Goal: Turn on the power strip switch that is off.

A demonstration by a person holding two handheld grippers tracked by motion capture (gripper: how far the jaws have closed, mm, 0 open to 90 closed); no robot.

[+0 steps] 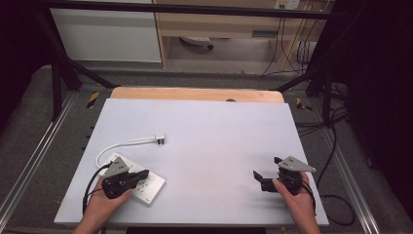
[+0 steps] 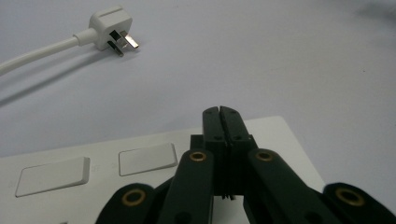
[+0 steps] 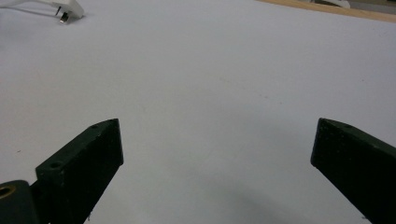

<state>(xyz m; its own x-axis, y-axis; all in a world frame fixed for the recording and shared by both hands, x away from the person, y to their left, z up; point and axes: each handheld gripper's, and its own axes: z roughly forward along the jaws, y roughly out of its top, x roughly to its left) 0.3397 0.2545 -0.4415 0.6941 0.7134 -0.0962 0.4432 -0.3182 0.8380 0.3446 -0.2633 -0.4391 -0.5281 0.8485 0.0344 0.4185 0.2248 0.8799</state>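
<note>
A white power strip (image 1: 146, 184) lies flat near the front left corner of the pale table (image 1: 204, 146). In the left gripper view the strip (image 2: 154, 163) shows two flat white switches side by side on its top. A white cord (image 1: 124, 145) comes out from the strip's far left end, bends round in a loop, and runs to the right across the table. At the end of the cord is a white plug (image 1: 159, 139). The plug lies on its side, well apart from the strip, with its metal pins pointing to the right. In the left gripper view the plug (image 2: 112, 29) is up in the far left corner, and its flat pins are easy to see. The left gripper (image 1: 144, 173) sits right over the strip, held in the person's left hand (image 1: 104, 200). Its two black jaws are pressed tight together with nothing between them, and their tips (image 2: 220, 111) are over the strip's far edge; I cannot tell if they touch it. The right gripper (image 1: 267, 169) is far away on the right side of the table, held in the person's right hand (image 1: 297, 195). Its jaws are spread wide, with only bare table between them. In the right gripper view the plug (image 3: 70, 10) peeks in at the top left corner. A strip of brown wood (image 1: 195, 93) shows along the far edge of the table.
</note>
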